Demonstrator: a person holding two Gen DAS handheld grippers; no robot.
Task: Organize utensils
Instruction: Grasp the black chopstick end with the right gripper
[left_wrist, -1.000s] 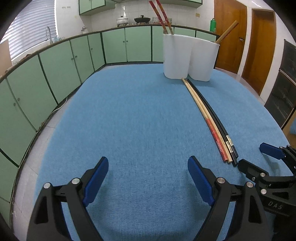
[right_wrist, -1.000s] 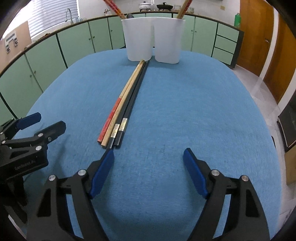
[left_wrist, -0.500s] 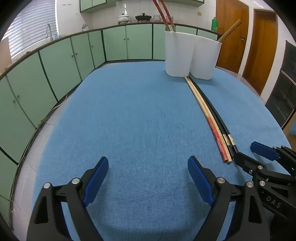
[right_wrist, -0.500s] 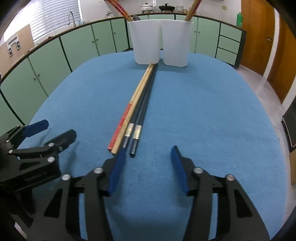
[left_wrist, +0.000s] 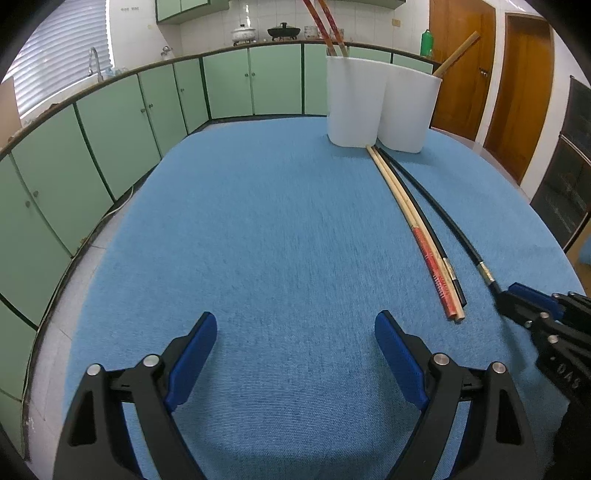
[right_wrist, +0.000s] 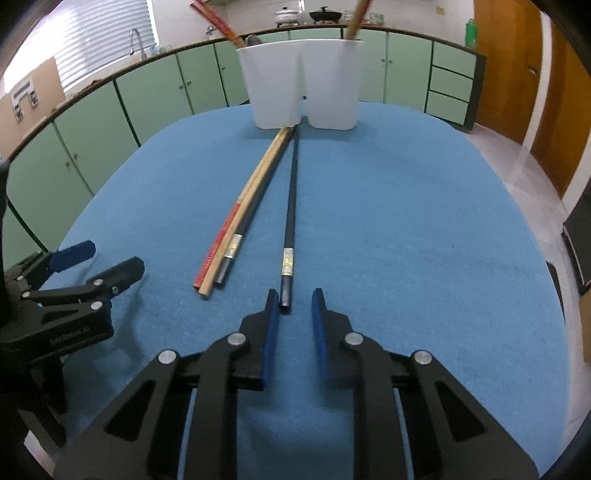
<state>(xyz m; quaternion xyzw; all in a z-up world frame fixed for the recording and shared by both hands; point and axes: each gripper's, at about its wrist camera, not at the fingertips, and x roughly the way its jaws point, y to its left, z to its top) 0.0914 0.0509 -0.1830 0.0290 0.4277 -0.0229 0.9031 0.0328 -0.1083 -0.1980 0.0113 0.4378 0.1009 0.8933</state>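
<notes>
Since a second ago, one black chopstick (right_wrist: 289, 218) has been split off from the bundle and now lies apart to the right of the other three, its near end just inside the mouth of the right gripper (right_wrist: 293, 301). That gripper's blue pads have narrowed from wide apart to a small gap; the left pad touches or nearly touches the chopstick's end, the right pad stands clear of it, so the chopstick is not yet clamped. The left gripper (left_wrist: 295, 336) has kept its place low over the cloth, its pads spread wide with nothing between them.

The surface is a table covered in blue cloth (left_wrist: 266, 229). Around it runs a kitchen: a curved run of green cabinets (left_wrist: 122, 122), a sink tap beside a blinded window, two pots on the far counter, a green bottle (left_wrist: 426, 41) and brown wooden doors (left_wrist: 461, 70) on the right.

Four chopsticks lie on the cloth: a red-handled one (right_wrist: 216, 251), a plain wooden one (right_wrist: 251, 206) and a second black one (right_wrist: 231, 258) touching side by side, plus the separated black one. Their far tips meet at the foot of a white two-compartment holder (right_wrist: 301, 85). In the holder, two red chopsticks (left_wrist: 325, 26) lean in the left compartment and one wooden chopstick (left_wrist: 456, 51) in the right.
</notes>
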